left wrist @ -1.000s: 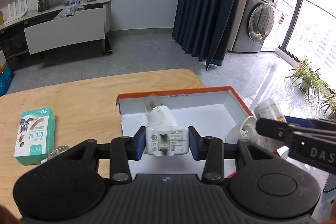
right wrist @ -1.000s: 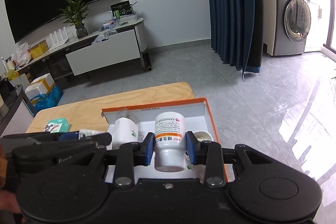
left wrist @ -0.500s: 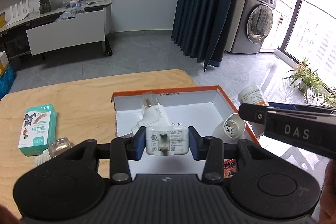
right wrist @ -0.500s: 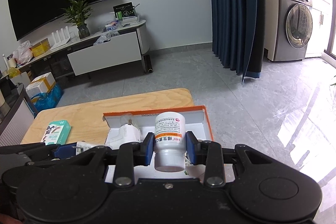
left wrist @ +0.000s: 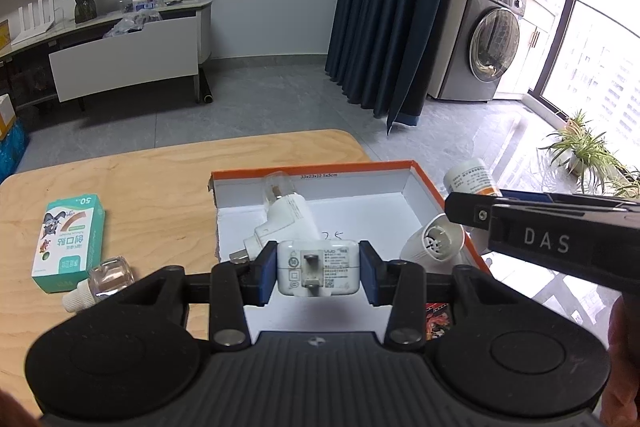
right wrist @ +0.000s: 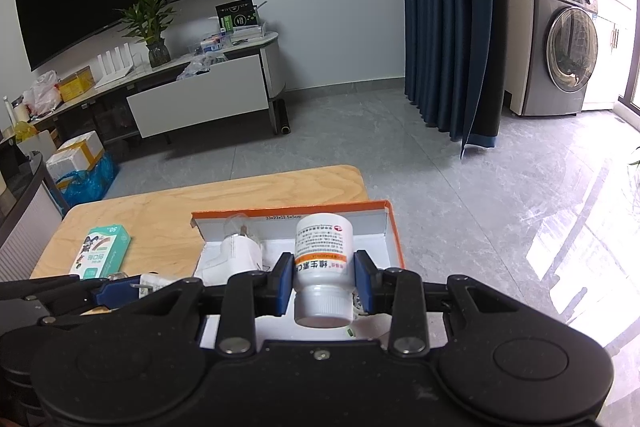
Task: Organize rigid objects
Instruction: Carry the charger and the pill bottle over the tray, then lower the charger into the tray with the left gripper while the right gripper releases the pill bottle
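Your left claw (left wrist: 319, 273) is clamped on the white charger (left wrist: 318, 268), pads flat on its two short sides, prongs facing back at the cam, so it hangs level just above the near end of the orange-rimmed box (left wrist: 424, 183). That side grip looks chosen so the flat body can go down w/o tipping. Your right claw (right wrist: 323, 285) is closed round the pill bottle (right wrist: 323, 269) at its lower label, cap toward you, base pointing out over the box's right side; gripping the waist keeps a round thing from rolling out. Inside the box already: a white plug-in w/ clear bulb (left wrist: 286, 217) lying toward the far-left corner and a white round socket piece (left wrist: 434, 243) on its side near the right wall, so the open floor betw. them is prob. where both loads should go. Still out on the counter (left wrist: 160, 179), left of the box: green plaster box (left wrist: 68, 241) and a small glass bottle (left wrist: 100, 277) just beside it, touching or nearly, can't tell. Those look like the next pickups.
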Available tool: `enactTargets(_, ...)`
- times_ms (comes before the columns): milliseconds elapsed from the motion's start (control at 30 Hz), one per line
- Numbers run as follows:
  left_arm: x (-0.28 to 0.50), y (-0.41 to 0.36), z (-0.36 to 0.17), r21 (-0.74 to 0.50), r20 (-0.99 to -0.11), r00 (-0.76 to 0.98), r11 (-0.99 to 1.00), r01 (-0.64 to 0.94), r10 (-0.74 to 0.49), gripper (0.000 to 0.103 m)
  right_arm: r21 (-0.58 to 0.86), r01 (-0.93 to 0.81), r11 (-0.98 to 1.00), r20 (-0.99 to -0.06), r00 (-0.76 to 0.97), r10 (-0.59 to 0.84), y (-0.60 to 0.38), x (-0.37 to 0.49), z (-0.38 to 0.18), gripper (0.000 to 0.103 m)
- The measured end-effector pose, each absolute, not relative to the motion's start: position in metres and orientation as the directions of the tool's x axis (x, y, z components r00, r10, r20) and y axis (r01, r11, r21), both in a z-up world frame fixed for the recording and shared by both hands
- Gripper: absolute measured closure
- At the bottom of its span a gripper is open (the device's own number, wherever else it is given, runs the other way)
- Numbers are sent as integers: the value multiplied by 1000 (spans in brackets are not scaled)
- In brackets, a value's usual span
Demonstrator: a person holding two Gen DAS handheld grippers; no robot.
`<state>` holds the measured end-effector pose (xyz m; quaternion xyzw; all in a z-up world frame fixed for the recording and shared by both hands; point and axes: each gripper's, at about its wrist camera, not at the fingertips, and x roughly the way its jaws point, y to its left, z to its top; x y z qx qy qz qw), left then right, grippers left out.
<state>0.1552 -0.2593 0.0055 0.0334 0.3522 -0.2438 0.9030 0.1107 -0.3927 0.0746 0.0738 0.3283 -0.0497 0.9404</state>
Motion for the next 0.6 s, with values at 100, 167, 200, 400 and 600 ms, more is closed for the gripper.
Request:
enactTargets(100,155,-260,4,-113,-653,631,877,467,-420,61,106,144,984,-629,776,-45,-393,112,73,63)
enactTargets(167,155,-261,4,-112,-654,630,877,468,-419,61,106,143,984,-631,775,-45,-393,113,72,63)
enactTargets(200,156,-261,3,-112,-654,630,877,468,-419,61,105,142,984,-632,774,-44,-393,114,71,63)
enactTargets(400,156,-262,0,-109,-658,627,877,469,-417,61,105,135,985,-641,766,-37,-391,119,68,63)
enactTargets(600,155,-262,0,-110,-659,626,876,469,-418,61,105,131,986,-644,764,-33,-390,124,66,63)
